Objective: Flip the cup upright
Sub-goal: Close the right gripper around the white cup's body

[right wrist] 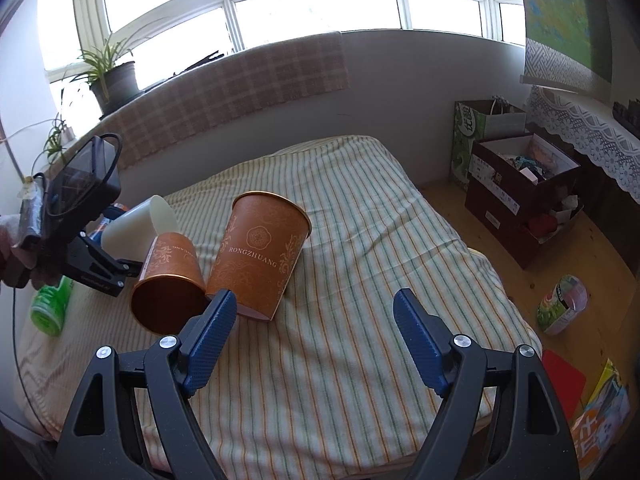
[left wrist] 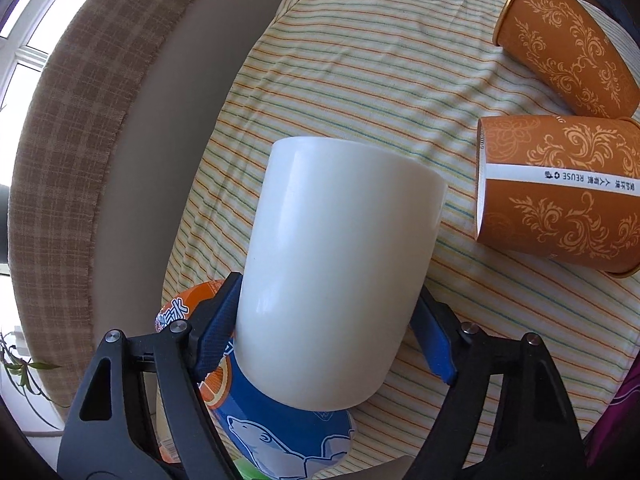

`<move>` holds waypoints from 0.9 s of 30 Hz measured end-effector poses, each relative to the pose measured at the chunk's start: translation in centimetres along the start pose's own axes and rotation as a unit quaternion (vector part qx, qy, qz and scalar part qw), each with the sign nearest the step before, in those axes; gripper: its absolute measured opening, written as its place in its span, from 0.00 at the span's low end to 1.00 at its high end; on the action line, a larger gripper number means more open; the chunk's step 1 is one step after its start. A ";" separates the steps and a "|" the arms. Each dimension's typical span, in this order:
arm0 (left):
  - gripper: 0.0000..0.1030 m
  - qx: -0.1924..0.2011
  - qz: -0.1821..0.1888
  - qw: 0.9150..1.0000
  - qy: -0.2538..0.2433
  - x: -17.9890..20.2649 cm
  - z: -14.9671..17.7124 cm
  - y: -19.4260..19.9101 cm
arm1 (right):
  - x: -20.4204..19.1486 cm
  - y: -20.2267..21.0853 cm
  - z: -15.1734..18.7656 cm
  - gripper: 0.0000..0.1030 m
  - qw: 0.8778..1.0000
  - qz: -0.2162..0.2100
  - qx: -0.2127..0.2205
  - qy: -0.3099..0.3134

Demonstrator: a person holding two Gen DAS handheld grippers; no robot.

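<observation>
My left gripper (left wrist: 326, 312) is shut on a plain white cup (left wrist: 332, 272), held tilted above the striped cloth (left wrist: 360, 72); the cup also shows in the right wrist view (right wrist: 136, 228), mouth pointing up and to the right. Two orange patterned paper cups lie on their sides on the cloth: one (left wrist: 560, 196) (right wrist: 170, 280) close to the white cup, the other (left wrist: 564, 44) (right wrist: 260, 260) beyond it. My right gripper (right wrist: 316, 312) is open and empty, hovering over the cloth just right of the orange cups.
A blue and orange drink carton (left wrist: 280, 436) lies under the white cup. A green bottle (right wrist: 50, 308) lies at the table's left. A plaid-covered ledge (right wrist: 240, 84) runs behind. Boxes (right wrist: 520, 192) and a can (right wrist: 560, 308) sit on the floor to the right.
</observation>
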State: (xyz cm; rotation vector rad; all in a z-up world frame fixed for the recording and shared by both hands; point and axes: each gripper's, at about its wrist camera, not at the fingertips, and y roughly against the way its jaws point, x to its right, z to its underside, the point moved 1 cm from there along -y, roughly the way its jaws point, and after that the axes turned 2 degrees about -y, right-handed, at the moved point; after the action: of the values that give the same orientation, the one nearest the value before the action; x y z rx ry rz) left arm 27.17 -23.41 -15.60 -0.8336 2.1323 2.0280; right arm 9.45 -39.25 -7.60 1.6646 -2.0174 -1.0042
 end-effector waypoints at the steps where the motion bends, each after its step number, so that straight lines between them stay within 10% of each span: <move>1: 0.79 0.002 -0.002 1.000 0.001 0.1 0.0 0.1 | 0.0 0.0 0.0 0.78 1.000 0.000 -0.001 -0.001; 27: 0.74 0.086 -0.046 0.982 0.160 1.2 6.5 10.7 | -1.5 4.1 1.7 0.78 1.000 -0.020 0.017 0.012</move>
State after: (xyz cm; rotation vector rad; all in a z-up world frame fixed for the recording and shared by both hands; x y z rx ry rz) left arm 19.52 -17.97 -7.22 -1.2764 2.3341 1.7324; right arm 5.87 -37.03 -5.66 1.7333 -2.0035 -0.9634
